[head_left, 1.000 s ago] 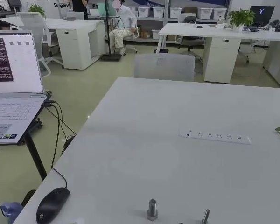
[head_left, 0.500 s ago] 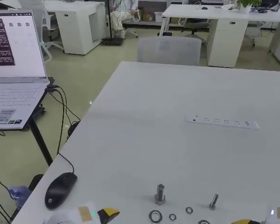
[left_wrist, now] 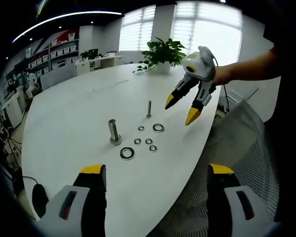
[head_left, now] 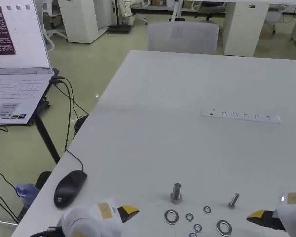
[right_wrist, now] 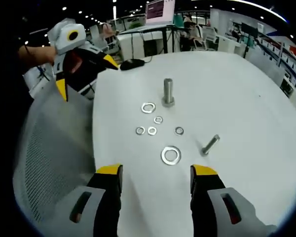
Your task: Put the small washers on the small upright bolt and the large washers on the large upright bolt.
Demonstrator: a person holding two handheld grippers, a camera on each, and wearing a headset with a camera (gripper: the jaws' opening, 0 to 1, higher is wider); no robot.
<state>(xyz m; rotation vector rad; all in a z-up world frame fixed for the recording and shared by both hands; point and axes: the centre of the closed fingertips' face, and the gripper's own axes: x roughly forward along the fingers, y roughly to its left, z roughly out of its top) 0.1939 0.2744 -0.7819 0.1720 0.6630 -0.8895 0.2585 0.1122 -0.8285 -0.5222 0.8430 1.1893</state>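
Note:
On the white table [head_left: 153,123] a large upright bolt [head_left: 176,192] stands left of a small upright bolt [head_left: 233,200]. Around them lie two large washers [head_left: 171,216] [head_left: 223,227] and several small washers [head_left: 189,217]. My left gripper [head_left: 124,213] hovers at the table's near left edge, open and holding nothing; its own view shows the large bolt [left_wrist: 113,132] and the small bolt [left_wrist: 149,108] ahead. My right gripper [head_left: 259,217] hangs open and holding nothing at the near right. Its jaws [right_wrist: 156,170] face a large washer [right_wrist: 171,155] and the small bolt [right_wrist: 209,144].
A black mouse [head_left: 69,187] lies at the table's near left corner, its cable running off the edge. A white power strip [head_left: 241,116] lies further back on the right. A laptop [head_left: 15,74] stands on a stand to the left. A mesh chair [right_wrist: 54,148] is at the near edge.
The head camera has tilted down, so the bolts sit higher in the picture and the washers show. Both grippers have come into view at the bottom edge. The bolts stand where they were.

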